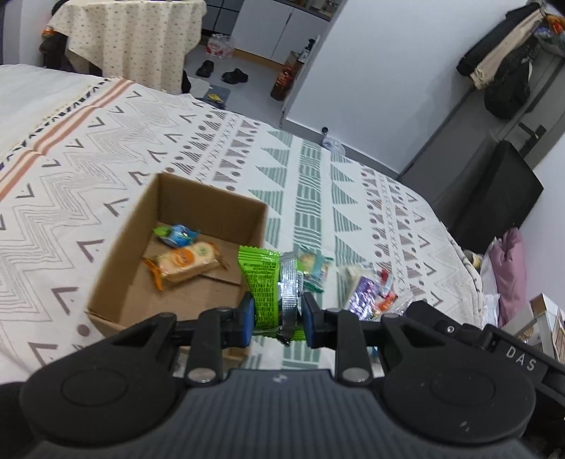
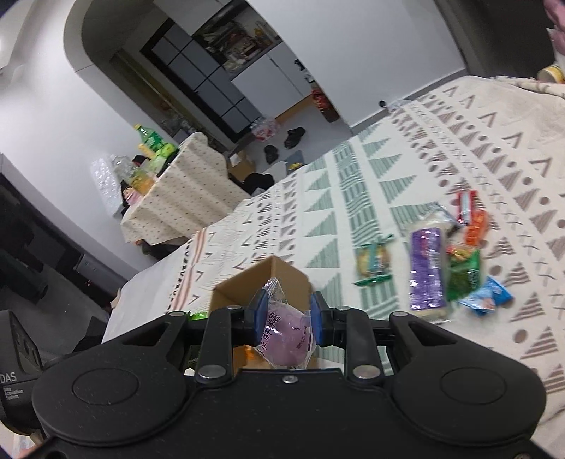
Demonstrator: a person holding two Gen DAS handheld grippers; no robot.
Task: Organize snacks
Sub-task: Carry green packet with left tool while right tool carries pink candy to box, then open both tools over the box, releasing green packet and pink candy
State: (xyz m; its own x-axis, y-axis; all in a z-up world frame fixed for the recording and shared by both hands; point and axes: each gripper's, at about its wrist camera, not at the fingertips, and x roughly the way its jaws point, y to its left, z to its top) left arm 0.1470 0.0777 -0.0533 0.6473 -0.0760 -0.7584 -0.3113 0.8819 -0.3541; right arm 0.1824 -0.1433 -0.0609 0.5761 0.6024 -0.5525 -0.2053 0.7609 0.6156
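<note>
I see a patterned bedspread [image 1: 317,169] in a white-walled room, a draped table [image 1: 130,31] far off. My left gripper [image 1: 279,317] pinches a green packet [image 1: 263,286] just right of the box [image 1: 123,282], which holds two snacks [image 1: 183,250]. My right gripper [image 2: 287,317] clamps a purple bun [image 2: 287,328] above the box; loose snacks [image 2: 445,261] lie right.

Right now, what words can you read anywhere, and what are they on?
"DAS": on the right gripper's body.
"DAS Data Acquisition System": on the left gripper's body; the small lines are barely legible.
Green snack: print too blurred.
Purple snack: Chinese characters, too blurred.
Loose snacks: unreadable.
</note>
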